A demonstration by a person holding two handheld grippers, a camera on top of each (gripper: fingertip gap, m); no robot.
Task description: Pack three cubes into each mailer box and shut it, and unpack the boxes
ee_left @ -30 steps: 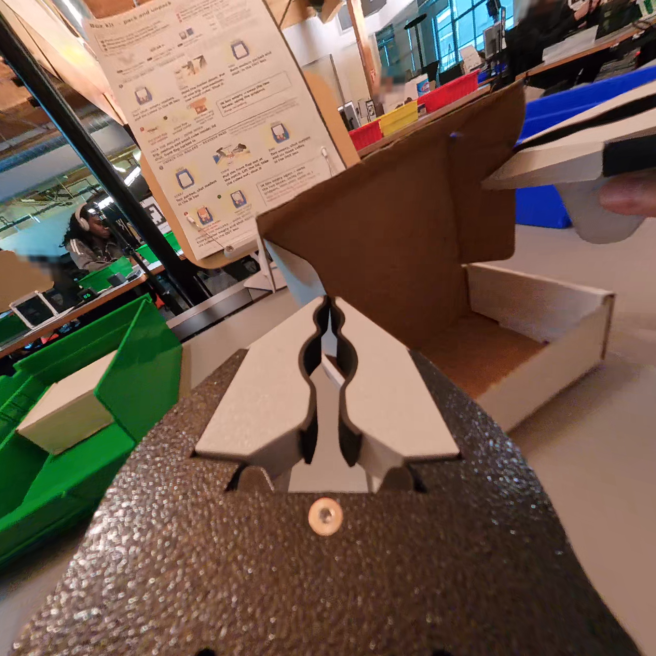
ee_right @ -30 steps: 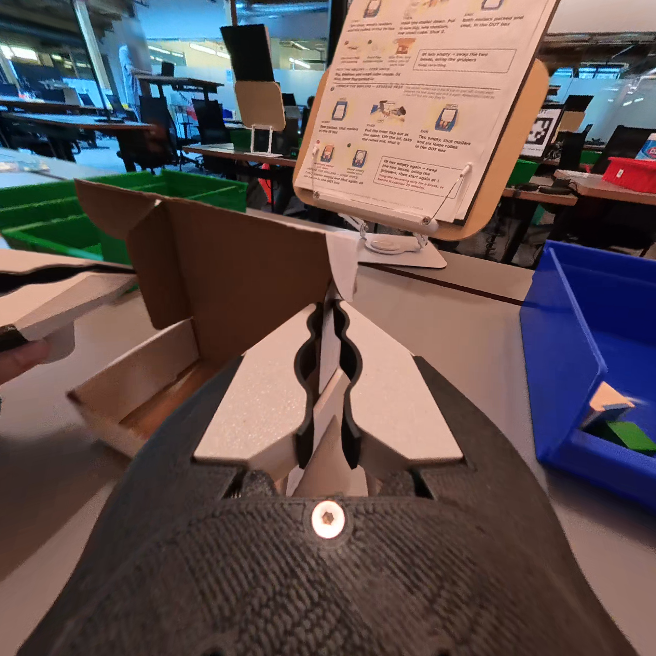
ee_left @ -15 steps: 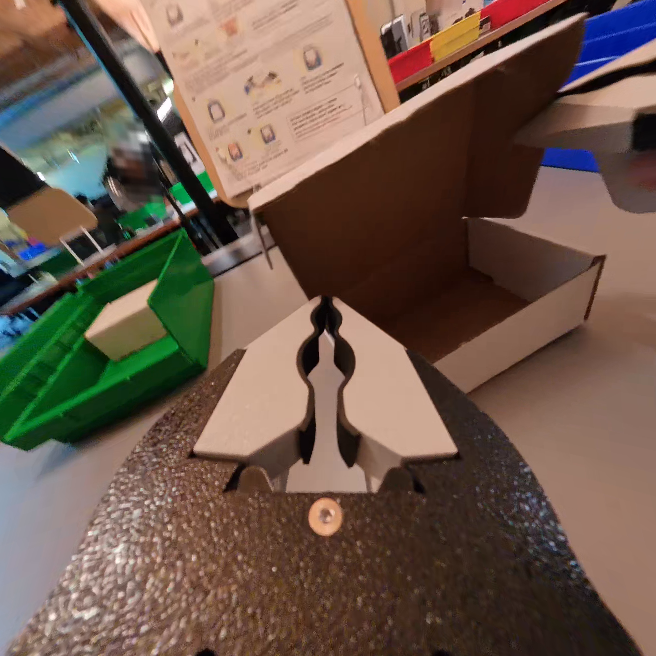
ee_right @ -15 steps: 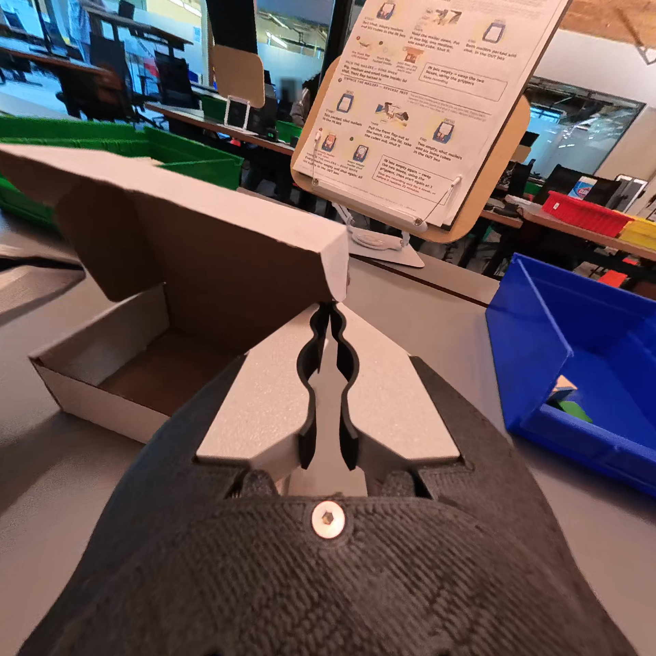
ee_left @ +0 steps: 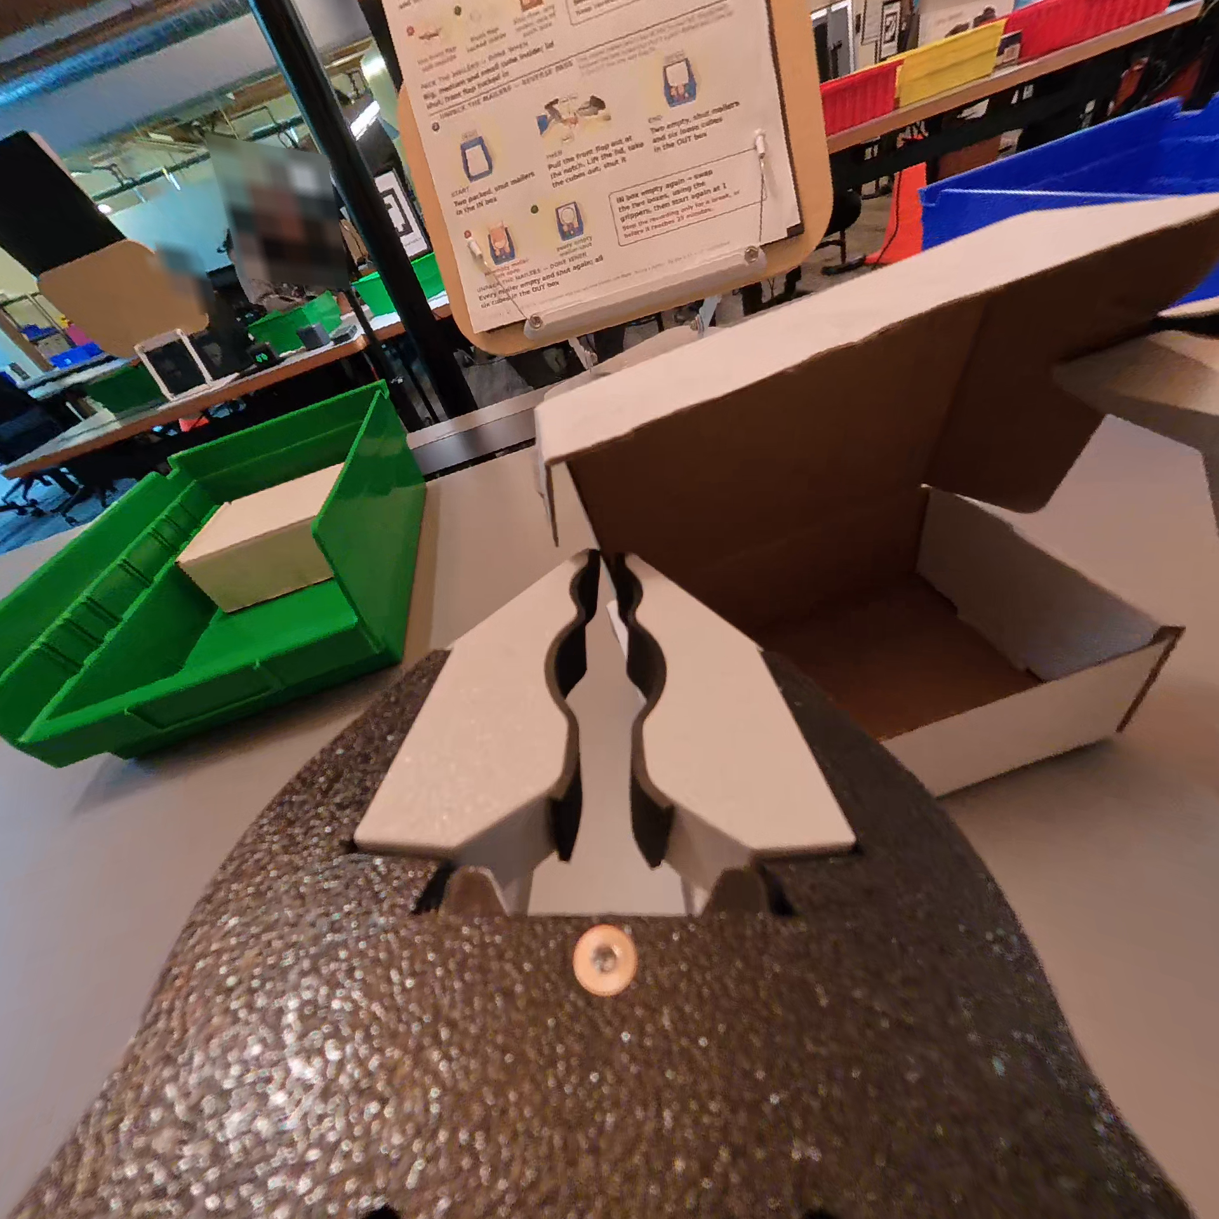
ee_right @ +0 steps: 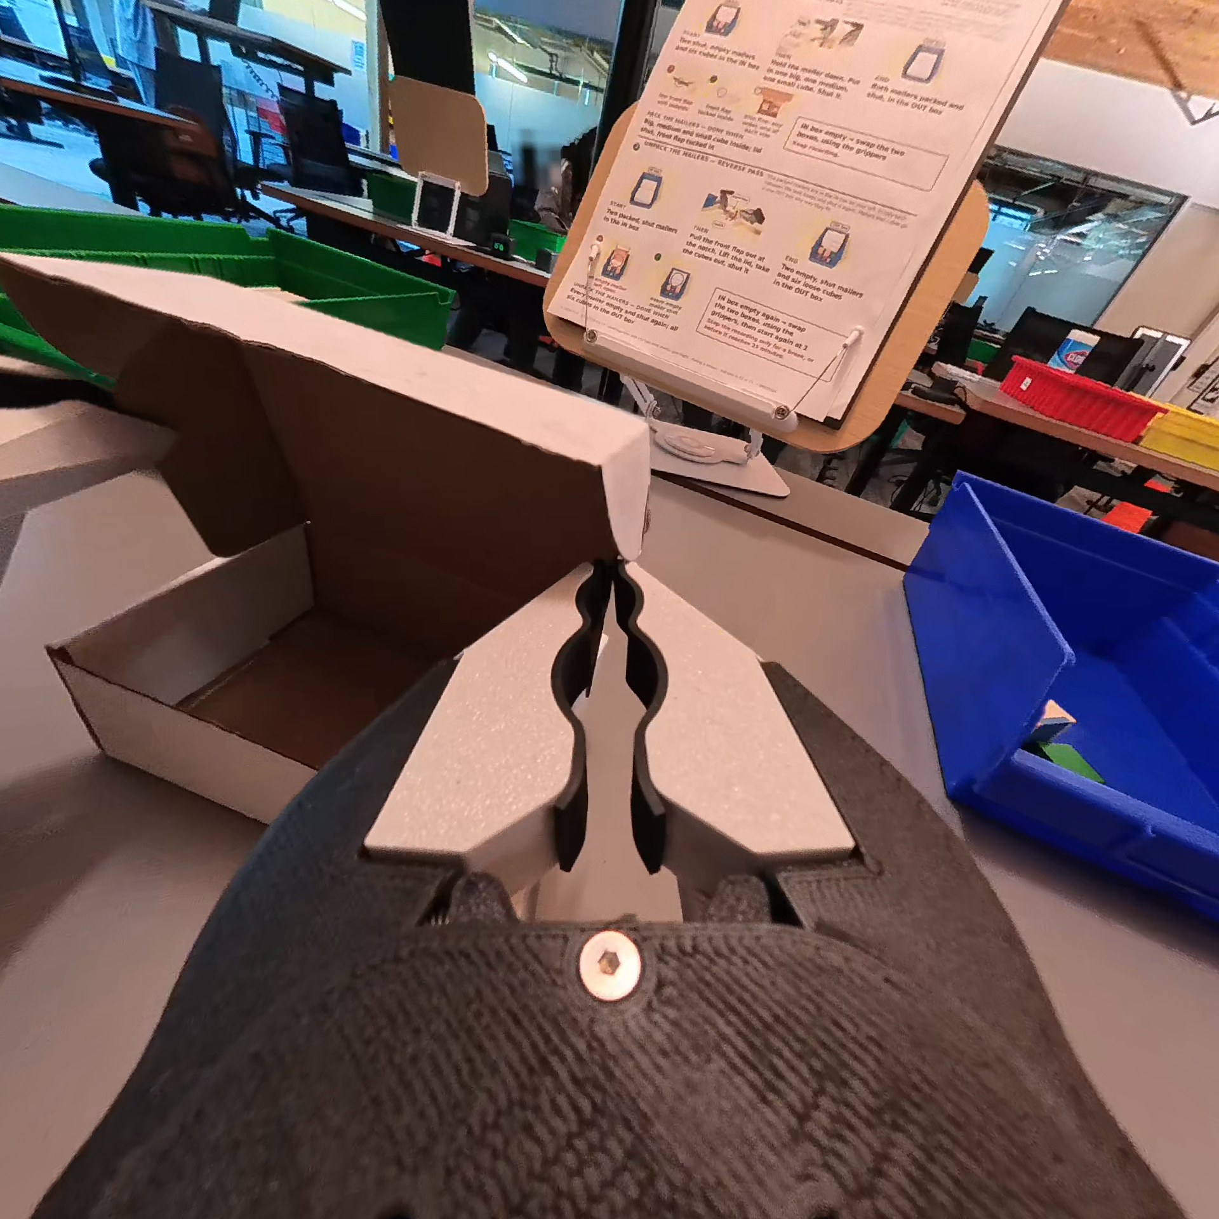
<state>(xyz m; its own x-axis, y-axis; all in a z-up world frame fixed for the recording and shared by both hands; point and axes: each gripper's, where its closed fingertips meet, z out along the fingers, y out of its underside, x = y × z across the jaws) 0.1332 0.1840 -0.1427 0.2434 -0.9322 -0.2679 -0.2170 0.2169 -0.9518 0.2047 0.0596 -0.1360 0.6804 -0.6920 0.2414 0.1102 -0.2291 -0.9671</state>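
An open, empty white mailer box (ee_left: 1022,593) stands on the grey table; it also shows in the right wrist view (ee_right: 165,633). Its brown-lined lid (ee_left: 791,462) (ee_right: 396,462) hangs about halfway down over the box. My left gripper (ee_left: 607,561) is shut on the lid's left side flap at the corner. My right gripper (ee_right: 610,567) is shut on the lid's right side flap. Each gripper's finger shows at the edge of the other's view. A tan-and-blue cube (ee_right: 1055,719) and a green cube (ee_right: 1068,765) lie in the blue bin (ee_right: 976,626).
A green bin (ee_left: 369,528) at the left holds a shut white mailer (ee_left: 264,547). An instruction sheet on a stand (ee_left: 613,165) (ee_right: 758,231) is behind the box. The blue bin sits to the right of the box. Other desks and bins are far behind. The tan-and-blue cube (ee_right: 1055,719) sits 30 cm or so from the ends of my right fingers.
The lid has swung from nearly upright down to about halfway over the box. Both grippers moved with it, still shut at its side flaps.
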